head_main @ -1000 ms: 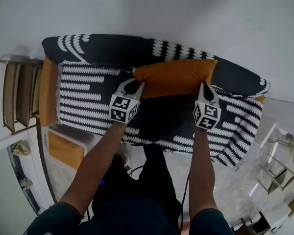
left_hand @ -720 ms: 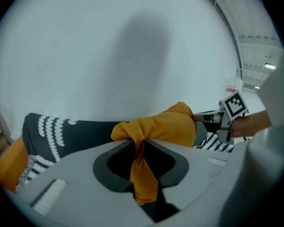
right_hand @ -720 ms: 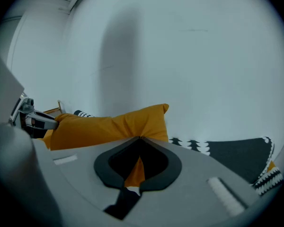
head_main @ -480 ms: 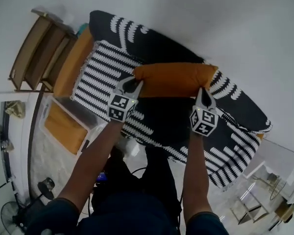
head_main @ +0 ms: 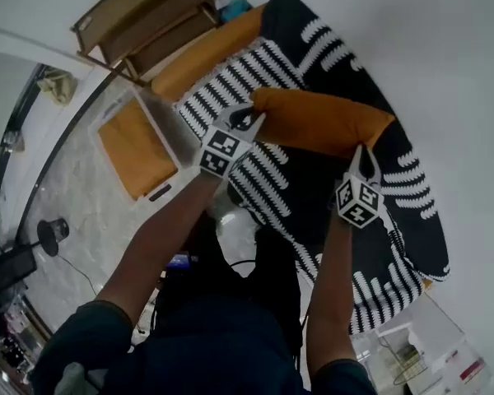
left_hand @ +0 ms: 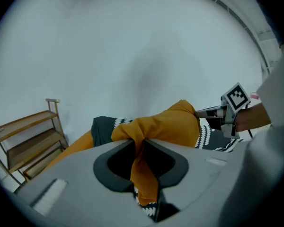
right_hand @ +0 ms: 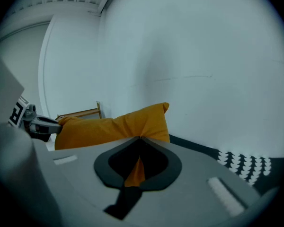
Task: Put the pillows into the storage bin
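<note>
Hanging lengthwise over the black-and-white patterned sofa [head_main: 399,192], the plump orange fabric pillow [head_main: 321,122] is clamped at both ends by left gripper [head_main: 250,117] & right gripper [head_main: 364,151], w/ the clear plastic storage bin [head_main: 158,130] nearer the left.

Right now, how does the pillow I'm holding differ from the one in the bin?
The held pillow hangs above the sofa, pinched at its ends by the left gripper and right gripper; the bin pillow lies flat in the bin on the floor. The held pillow is bunched where it's gripped; the bin pillow looks smooth. Both are orange.
</note>
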Tool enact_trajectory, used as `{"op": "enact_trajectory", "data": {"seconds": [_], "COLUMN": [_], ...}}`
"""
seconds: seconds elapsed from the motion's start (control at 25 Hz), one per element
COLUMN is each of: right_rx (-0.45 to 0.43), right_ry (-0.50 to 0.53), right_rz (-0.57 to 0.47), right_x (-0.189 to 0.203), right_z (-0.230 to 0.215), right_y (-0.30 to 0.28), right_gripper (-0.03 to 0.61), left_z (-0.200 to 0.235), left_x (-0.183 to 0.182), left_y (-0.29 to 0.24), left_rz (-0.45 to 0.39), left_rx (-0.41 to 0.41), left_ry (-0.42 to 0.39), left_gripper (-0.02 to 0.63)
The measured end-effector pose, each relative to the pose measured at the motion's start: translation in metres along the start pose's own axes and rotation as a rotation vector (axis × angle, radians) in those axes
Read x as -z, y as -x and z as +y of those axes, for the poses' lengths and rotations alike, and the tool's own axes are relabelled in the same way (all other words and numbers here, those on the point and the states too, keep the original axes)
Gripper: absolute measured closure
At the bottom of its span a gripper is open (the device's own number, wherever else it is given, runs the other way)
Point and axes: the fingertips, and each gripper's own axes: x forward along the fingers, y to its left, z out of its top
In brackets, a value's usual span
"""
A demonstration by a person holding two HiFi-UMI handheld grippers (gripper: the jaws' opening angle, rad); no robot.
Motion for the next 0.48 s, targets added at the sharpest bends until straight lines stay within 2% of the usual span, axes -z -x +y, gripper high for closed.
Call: {"op": "enact_trajectory", "data": {"seconds": [0.16,0.48], "right_rx": [-0.083,-0.26], "right_ry": [0.05,0.139], "right_rz": [-0.015,-0.001], "right_x": [-0.021,-0.03], "right_z": [0.075,0.235], "right_y": [-0.014,-0.038], "right_gripper": [0.563,0.563], "left_z": [0.055,0.158], "left_x": [0.008,0.049], "left_y": [0.052,0.169], "left_rz": [-0.014,-0.025], "left_rx": [-0.071,-0.239], "left_ry": [0.017,0.073], "left_gripper": [0.558,0.558]}}
